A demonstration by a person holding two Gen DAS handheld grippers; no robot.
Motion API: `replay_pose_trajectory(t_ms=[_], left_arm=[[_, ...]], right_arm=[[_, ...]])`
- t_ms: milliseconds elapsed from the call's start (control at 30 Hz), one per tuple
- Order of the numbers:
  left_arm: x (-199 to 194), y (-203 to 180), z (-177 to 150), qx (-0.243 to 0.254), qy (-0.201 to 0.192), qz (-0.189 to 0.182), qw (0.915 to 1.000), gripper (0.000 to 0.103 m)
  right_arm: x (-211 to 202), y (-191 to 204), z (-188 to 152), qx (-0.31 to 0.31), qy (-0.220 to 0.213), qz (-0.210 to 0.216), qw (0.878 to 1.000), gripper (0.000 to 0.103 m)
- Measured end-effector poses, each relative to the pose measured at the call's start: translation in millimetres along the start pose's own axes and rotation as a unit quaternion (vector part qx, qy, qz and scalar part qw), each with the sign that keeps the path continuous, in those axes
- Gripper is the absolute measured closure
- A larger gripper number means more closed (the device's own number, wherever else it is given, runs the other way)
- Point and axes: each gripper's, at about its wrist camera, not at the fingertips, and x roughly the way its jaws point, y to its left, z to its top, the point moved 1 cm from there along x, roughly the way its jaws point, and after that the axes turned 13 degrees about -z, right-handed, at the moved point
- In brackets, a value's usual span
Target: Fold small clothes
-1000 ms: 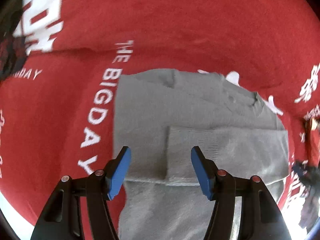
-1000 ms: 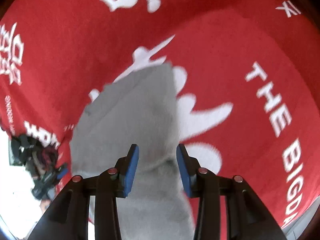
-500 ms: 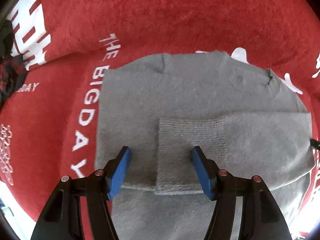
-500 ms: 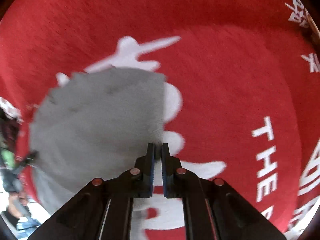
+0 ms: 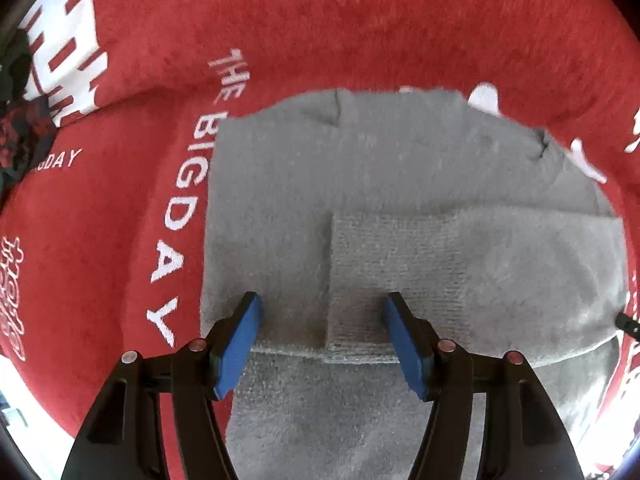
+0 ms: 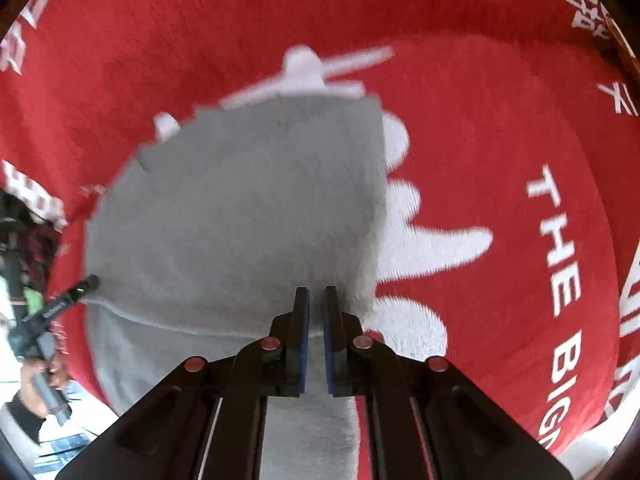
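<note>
1. A fuzzy red cloth with white printed letters and characters [image 5: 360, 28] covers the whole work surface in both wrist views; "THE BIGDAY" runs along it beside the garment.

2. A small grey knitted sweater [image 5: 400, 184] lies flat on the red cloth, near the middle of it. In the left wrist view 1 sleeve with a ribbed cuff [image 5: 400, 280] is folded across the body, its cuff end lying between the left gripper's pads. The sweater's left edge runs just beside the white lettering.

3. The left gripper [image 5: 323, 322], black with blue pads, points down over the near fold of the sweater. Its jaws are spread wide, 1 pad on either side of the cuff; neither pad presses the fabric sideways.

4. The right gripper [image 6: 316, 312], the same black and blue build, sits at the right edge of the grey sweater [image 6: 240, 208]. Its jaws have just been closing and now stand pressed almost together, with a thin slit between the pads; I cannot tell whether any fabric is pinched there.

5. At the left edge of the right wrist view, a person's hand [image 6: 40, 380] grips the handle of the left gripper, whose tip reaches the sweater's edge.
</note>
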Motion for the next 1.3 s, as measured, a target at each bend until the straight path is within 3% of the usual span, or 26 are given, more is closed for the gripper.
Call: replay_pose_trajectory(t_ms=[200,300,633,767,900,933,967,1000,1200,1267,1300], left_arm=[[-9.0,2.0,-5.0,0.011,0.016,0.005,0.9998,0.038],[-16.1,2.6,-6.1,0.000,0.019,0.005,0.9998,0.038],[-31.6,-8.4,-26.9,0.003,0.043,0.002,0.9991,0.038],[-30.2,-9.5,-32.8,0.005,0.055,0.019,0.9983,0.038],[-26.2,-8.8,-38.7,-0.003,0.070,0.016,0.9974,0.038],[-26.2,-9.2,-39.0,-0.003,0.070,0.015,0.9974,0.027],[-27.0,-10.1,-39.6,-0.004,0.068,0.014,0.9975,0.009],[-29.0,-10.6,-39.8,-0.006,0.062,0.014,0.9980,0.003],[-31.7,-16.8,-35.9,-0.008,0.059,0.032,0.9977,0.001],[-33.6,-21.5,-34.3,0.000,0.059,0.043,0.9973,0.001],[-33.8,-22.8,-33.4,0.002,0.059,0.045,0.9972,0.001]], right_arm=[[-11.6,-10.1,-11.8,0.001,0.000,-0.003,1.000,0.100],[-20.2,-7.2,-15.6,0.002,0.006,-0.019,1.000,0.094],[-38.0,22.5,-34.1,0.012,0.024,0.024,0.999,0.094],[-37.1,39.7,-34.2,0.007,0.030,0.033,0.999,0.092],[-36.9,48.9,-32.8,0.001,0.034,0.035,0.999,0.077],[-36.9,50.5,-32.6,0.001,0.035,0.035,0.999,0.071],[-36.9,52.0,-32.3,0.000,0.036,0.035,0.999,0.070],[-36.7,53.3,-32.0,-0.001,0.037,0.035,0.999,0.070],[-35.0,58.6,-30.6,-0.010,0.048,0.040,0.998,0.059],[-34.4,60.8,-30.0,-0.014,0.050,0.042,0.998,0.051],[-34.9,61.7,-29.9,-0.017,0.047,0.043,0.998,0.040]])
